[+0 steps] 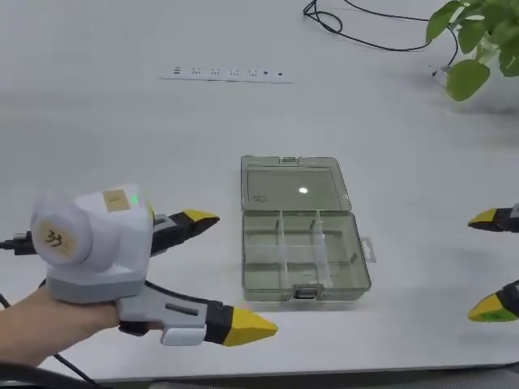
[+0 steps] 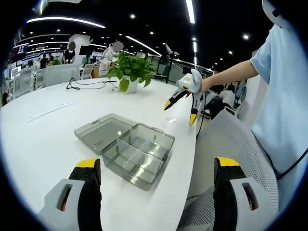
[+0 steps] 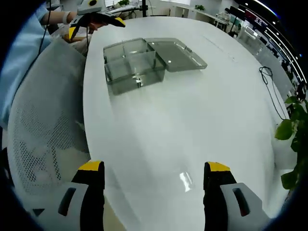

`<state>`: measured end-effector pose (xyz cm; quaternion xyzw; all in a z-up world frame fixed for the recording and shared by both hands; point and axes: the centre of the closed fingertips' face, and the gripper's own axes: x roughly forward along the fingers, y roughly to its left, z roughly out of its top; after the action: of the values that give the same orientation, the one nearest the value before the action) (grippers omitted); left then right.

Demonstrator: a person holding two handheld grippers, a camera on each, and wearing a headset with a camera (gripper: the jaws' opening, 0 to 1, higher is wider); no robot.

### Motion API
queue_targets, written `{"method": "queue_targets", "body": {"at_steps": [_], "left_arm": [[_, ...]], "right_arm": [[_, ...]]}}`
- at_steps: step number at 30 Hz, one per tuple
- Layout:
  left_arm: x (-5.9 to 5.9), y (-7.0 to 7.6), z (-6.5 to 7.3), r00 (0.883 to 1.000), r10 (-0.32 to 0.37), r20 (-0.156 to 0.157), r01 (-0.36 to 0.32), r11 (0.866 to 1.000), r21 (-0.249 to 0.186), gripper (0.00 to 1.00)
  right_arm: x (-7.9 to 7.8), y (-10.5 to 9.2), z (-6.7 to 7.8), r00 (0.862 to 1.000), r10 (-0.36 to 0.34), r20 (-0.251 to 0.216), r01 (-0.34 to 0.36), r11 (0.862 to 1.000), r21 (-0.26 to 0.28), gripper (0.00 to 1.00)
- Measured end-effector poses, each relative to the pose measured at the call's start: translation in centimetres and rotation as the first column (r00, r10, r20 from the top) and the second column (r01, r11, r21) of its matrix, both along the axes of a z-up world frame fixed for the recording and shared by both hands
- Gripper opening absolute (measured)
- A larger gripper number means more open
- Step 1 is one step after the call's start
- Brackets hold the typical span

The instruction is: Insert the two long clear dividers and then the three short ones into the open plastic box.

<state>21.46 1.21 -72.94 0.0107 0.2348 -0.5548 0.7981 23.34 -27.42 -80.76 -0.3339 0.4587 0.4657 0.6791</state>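
An open clear grey plastic box (image 1: 304,258) lies on the white table, its lid (image 1: 293,184) folded flat behind it. Clear dividers (image 1: 283,244) stand inside and split it into compartments. The box also lies ahead of the jaws in the left gripper view (image 2: 137,153) and far off in the right gripper view (image 3: 134,64). My left gripper (image 1: 225,271) is left of the box, open and empty, a hand holding it. My right gripper (image 1: 485,263) sits at the right edge, open, nothing between its yellow tips. Both stay clear of the box.
A white power strip (image 1: 227,74) lies at the back of the table, black cables (image 1: 365,28) trail behind it, and a green plant (image 1: 478,40) stands at the back right. A mesh chair (image 3: 43,134) is beside the table's near edge (image 1: 324,374).
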Motion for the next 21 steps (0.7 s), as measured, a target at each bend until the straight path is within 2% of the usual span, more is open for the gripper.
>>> {"method": "queue_targets", "body": {"at_steps": [5, 6, 9, 14, 21], "left_arm": [[0.2, 0.4, -0.1, 1.000, 0.008, 0.006, -0.009, 1.000, 0.023, 0.99], [0.2, 0.4, -0.1, 1.000, 0.010, 0.008, -0.011, 1.000, 0.026, 0.99], [0.3, 0.5, -0.2, 1.000, 0.010, 0.012, -0.011, 0.999, 0.049, 0.99], [0.3, 0.6, -0.4, 1.000, 0.022, -0.002, -0.022, 0.998, 0.063, 0.97], [0.9, 0.6, -0.3, 0.999, 0.048, -0.001, -0.048, 0.997, 0.055, 0.96]], "right_arm": [[0.2, -2.2, -0.9, 0.999, 0.046, -0.029, -0.048, 0.996, -0.071, 0.74], [0.4, -2.3, -1.0, 0.998, 0.059, -0.027, -0.061, 0.995, -0.076, 0.69], [0.9, -3.2, -1.5, 0.996, 0.087, -0.036, -0.091, 0.991, -0.102, 0.66], [1.3, -4.0, -2.3, 0.985, 0.154, -0.081, -0.164, 0.977, -0.136, 0.54], [1.6, -4.7, -3.1, 0.977, 0.181, -0.110, -0.198, 0.967, -0.163, 0.44]]}}
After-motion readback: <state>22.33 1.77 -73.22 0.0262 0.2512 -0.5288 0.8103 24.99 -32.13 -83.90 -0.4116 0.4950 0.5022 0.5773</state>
